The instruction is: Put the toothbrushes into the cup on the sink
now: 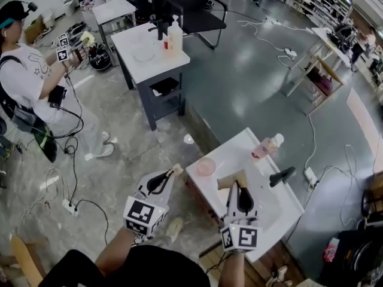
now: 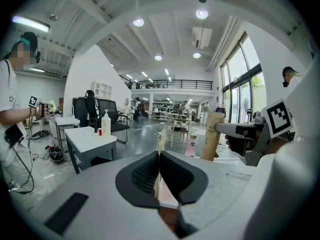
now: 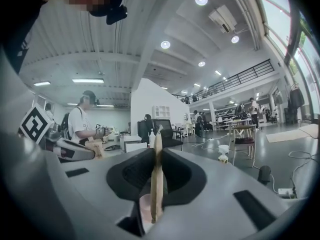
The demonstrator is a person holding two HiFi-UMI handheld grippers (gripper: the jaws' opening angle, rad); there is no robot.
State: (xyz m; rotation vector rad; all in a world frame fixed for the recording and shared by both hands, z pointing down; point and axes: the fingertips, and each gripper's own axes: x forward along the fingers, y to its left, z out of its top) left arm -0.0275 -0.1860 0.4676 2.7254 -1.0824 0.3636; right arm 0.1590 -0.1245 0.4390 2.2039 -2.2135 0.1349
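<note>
**Toothbrush, right** (image 3: 157, 179): tan and flat, seen edge-on and upright in the right gripper view. It is clamped between the jaws of the right gripper (image 3: 157, 151). In the head view it (image 1: 230, 181) juts out over the sink counter.

**Toothbrush, left** (image 1: 178, 170): a tan tip shows at the nose of the left gripper (image 1: 172, 173). In the left gripper view the jaws are pressed together on a thin pale strip (image 2: 162, 138). This gripper is just off the counter's near-left edge.

**Cup** (image 1: 206, 166): pink and translucent, upright on the counter near its left corner. It stands between the two gripper noses and touches neither.

**Sink** (image 1: 239, 151): white counter with a basin.
- **Faucet** (image 1: 281, 176): black, to the right of the basin.
- **Pink bottle** (image 1: 267, 146): lying on its side at the far edge.

**Surroundings:**
- **Grey floor** (image 1: 251, 70): cables trail across it.
- **White table** (image 1: 152, 58): well beyond the sink, with a pump bottle (image 1: 174, 36) on it.
- **Black chair** (image 1: 194, 11): behind the white table.
- **Second person** (image 1: 24, 79): in a white shirt at far left, holding marker-cubed grippers.
</note>
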